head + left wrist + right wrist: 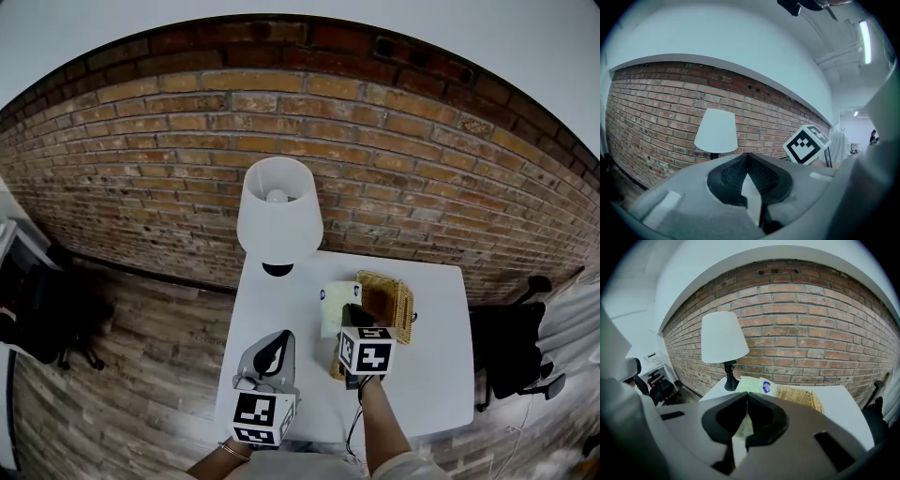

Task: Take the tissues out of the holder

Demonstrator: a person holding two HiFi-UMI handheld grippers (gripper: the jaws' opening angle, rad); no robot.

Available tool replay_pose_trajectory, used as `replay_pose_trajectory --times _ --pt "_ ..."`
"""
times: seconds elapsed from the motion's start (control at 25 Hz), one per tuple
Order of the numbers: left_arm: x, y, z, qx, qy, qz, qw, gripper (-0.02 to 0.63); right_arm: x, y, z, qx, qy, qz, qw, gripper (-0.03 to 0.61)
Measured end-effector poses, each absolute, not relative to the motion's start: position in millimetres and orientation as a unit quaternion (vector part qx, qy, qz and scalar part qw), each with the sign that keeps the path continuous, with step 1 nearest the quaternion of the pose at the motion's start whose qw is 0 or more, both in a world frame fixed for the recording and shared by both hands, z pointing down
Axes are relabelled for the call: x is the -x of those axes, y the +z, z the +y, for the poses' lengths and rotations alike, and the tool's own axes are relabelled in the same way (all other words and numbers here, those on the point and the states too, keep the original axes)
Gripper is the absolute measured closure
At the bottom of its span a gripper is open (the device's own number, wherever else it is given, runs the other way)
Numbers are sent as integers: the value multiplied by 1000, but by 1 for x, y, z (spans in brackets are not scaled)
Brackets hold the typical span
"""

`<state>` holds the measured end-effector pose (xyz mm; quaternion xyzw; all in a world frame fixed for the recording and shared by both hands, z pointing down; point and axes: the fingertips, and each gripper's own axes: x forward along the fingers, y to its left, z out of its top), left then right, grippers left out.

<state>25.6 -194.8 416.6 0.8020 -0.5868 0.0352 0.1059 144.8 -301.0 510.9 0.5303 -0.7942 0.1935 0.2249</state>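
Woven wicker makes up the holder (392, 298), a shallow rectangular basket with an open, ribbed weave, sitting on the smooth white table (436, 375) close to the brick wall (141, 141). The tissue pack (336, 306) is a soft, flat rectangle in pale green film with a small blue logo at its far corner. It is up by the basket's left edge, and I cannot tell whether it touches the rim.

My right gripper (354, 315) has its fingers pressed together on the pack's near edge. In the right gripper view the pack (753, 384) rises just past the closed tips. My left gripper (278, 339) hangs over the table's near-left part, fingers together on nothing, well apart from the pack.

Behind the pack a lamp (278, 214) with a smooth white cone shade on a black base stands at the table's far-left corner, close to the pack's path on that side. Rough wood planks cover the floor (122, 375).

The pack's long axis runs away from me toward the wall, tilted up, logo end farthest.
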Motion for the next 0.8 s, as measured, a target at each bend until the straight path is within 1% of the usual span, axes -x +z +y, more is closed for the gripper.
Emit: replay_pose_trajectory --times 0.8 --pt "26 428 -188 -781 41 -612 116 624 -71 534 -289 -493 207 -811 236 569"
